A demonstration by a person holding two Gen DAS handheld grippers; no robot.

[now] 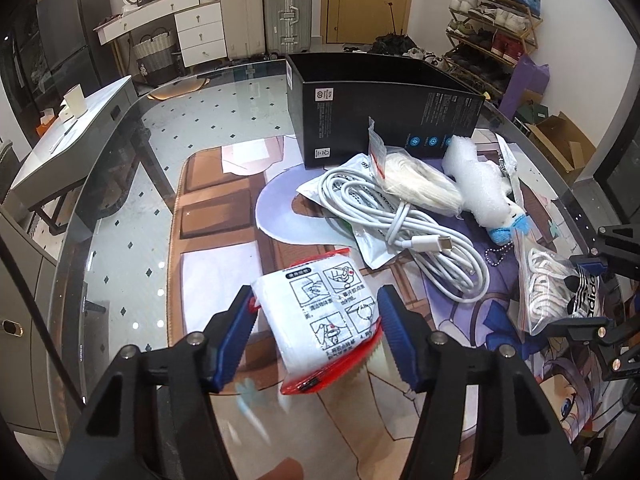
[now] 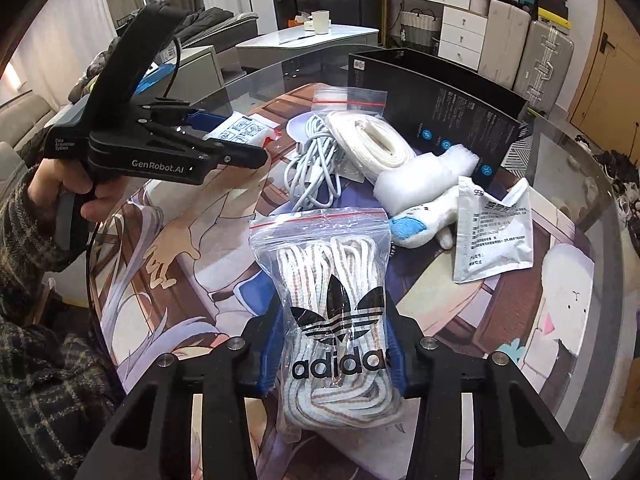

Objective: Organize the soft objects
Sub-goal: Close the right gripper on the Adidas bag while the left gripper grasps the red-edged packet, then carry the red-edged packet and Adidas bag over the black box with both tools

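Soft packs sit in both your claws above the bench. Your left claw point(image 1: 316, 312) is clenched on the white wipe pack point(image 1: 324, 316), held across its middle; it looks light and squashy, and its film seems slippery, so grip gently. Your right claw point(image 2: 334, 354) pinches the zip bag of laces point(image 2: 332, 312) at its waist; the bag sags and may slide. Beyond, near the far edge, the black box point(image 1: 380, 108) stands open.

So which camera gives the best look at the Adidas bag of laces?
The right wrist view: the Adidas bag fills the centre, logo readable, clamped in the right gripper. The left wrist view shows it only small, side-on at the right edge.
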